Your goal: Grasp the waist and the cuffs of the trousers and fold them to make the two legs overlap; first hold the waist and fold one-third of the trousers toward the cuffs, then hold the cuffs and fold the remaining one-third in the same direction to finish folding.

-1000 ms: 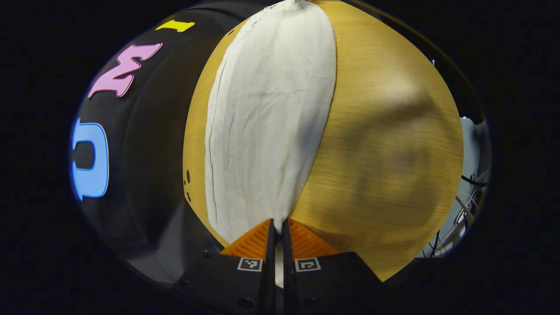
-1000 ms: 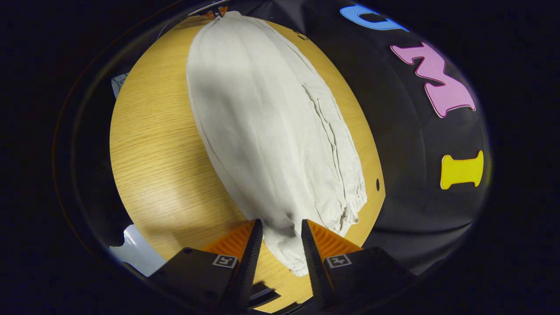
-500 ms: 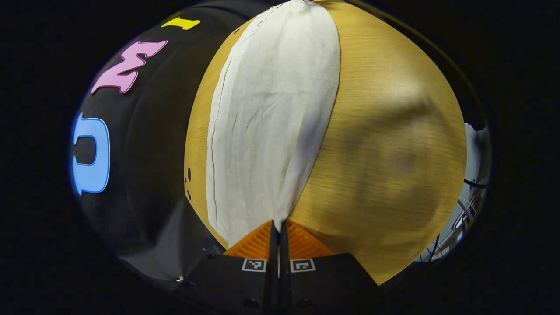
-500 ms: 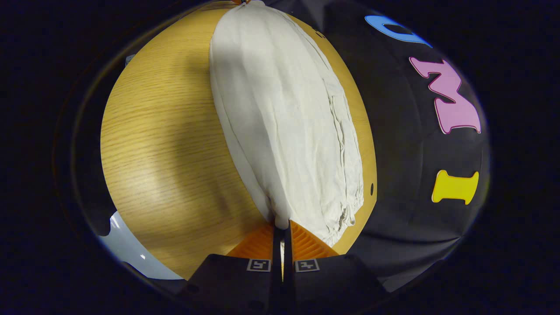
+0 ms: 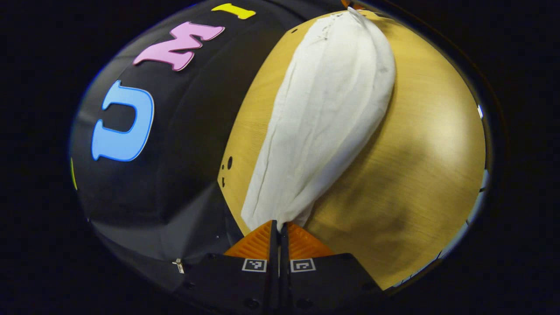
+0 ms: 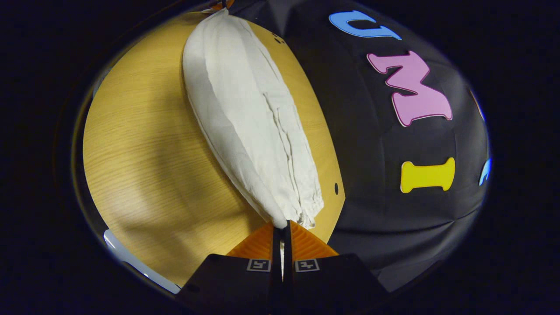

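Observation:
White trousers (image 5: 328,118) lie stretched lengthwise on a round-looking wooden table (image 5: 415,153). My left gripper (image 5: 278,225) is shut on the near corner of one end, the cloth bunching up into its fingers. In the right gripper view the same trousers (image 6: 245,118) run away from me, with the gathered cuffs (image 6: 308,210) beside my right gripper (image 6: 282,225), which is shut on the cuff end. The near long edge of the cloth is lifted off the table (image 6: 144,144) and curls toward the wall side. A bit of the other gripper (image 6: 221,5) peeks at the far end.
The black cloth wall (image 5: 188,144) hangs close behind the table's far edge. Small holes (image 5: 227,164) mark the tabletop near that edge, and one hole (image 6: 336,188) sits by the cuffs. Bare wood stretches on the side away from the wall. Pale floor (image 6: 131,262) lies beyond the rim.
My right gripper went from open around the cuff to shut on it. Both grippers then raised their ends and swung toward the wall, so the cloth now looks narrower and lifted.

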`<state>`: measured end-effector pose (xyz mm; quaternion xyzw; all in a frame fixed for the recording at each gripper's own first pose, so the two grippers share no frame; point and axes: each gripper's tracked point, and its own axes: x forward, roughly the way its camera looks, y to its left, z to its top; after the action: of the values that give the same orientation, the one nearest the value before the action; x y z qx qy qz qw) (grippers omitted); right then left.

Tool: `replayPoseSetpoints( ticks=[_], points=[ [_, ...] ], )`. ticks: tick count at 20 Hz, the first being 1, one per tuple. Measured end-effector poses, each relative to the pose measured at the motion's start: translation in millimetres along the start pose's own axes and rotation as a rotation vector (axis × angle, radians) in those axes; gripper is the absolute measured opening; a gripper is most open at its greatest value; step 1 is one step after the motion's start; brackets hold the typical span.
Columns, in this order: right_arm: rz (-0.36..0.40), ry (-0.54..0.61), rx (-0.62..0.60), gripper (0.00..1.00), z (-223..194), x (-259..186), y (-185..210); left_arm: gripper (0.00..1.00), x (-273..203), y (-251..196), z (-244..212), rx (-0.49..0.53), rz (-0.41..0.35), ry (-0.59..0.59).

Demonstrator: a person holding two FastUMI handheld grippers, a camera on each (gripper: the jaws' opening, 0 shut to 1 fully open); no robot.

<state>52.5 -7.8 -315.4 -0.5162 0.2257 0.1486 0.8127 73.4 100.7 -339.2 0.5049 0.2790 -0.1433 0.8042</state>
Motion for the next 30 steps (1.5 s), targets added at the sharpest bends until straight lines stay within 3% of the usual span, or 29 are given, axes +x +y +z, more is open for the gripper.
replayPoseSetpoints(
  ticks=[6, 7, 9, 16, 24, 30],
  points=[
    [-0.086, -0.025, 0.117, 0.05, 30.4, 25.4, -48.9, 0.05, 22.3, 40.3, 23.3, -0.076, 0.080, 0.011],
    [-0.093, -0.023, 0.147, 0.10, 33.4, 30.8, -54.5, 0.05, 26.6, 46.8, 27.9, -0.092, 0.090, 0.012],
    [-0.100, -0.002, 0.224, 0.05, 36.2, 47.8, -65.5, 0.05, 39.0, 59.2, 33.6, -0.119, 0.096, 0.018],
    [-0.065, 0.052, 0.317, 0.05, 42.5, 110.3, -72.0, 0.05, 91.1, 65.4, 36.9, -0.214, 0.053, 0.110],
    [-0.024, 0.118, 0.380, 0.05, 37.2, 175.1, -61.2, 0.05, 140.2, 52.6, 37.6, -0.236, 0.019, 0.172],
    [0.020, 0.160, 0.441, 0.06, 28.5, 189.1, -45.9, 0.05, 156.0, 40.0, 37.5, -0.214, -0.016, 0.182]
  ],
)
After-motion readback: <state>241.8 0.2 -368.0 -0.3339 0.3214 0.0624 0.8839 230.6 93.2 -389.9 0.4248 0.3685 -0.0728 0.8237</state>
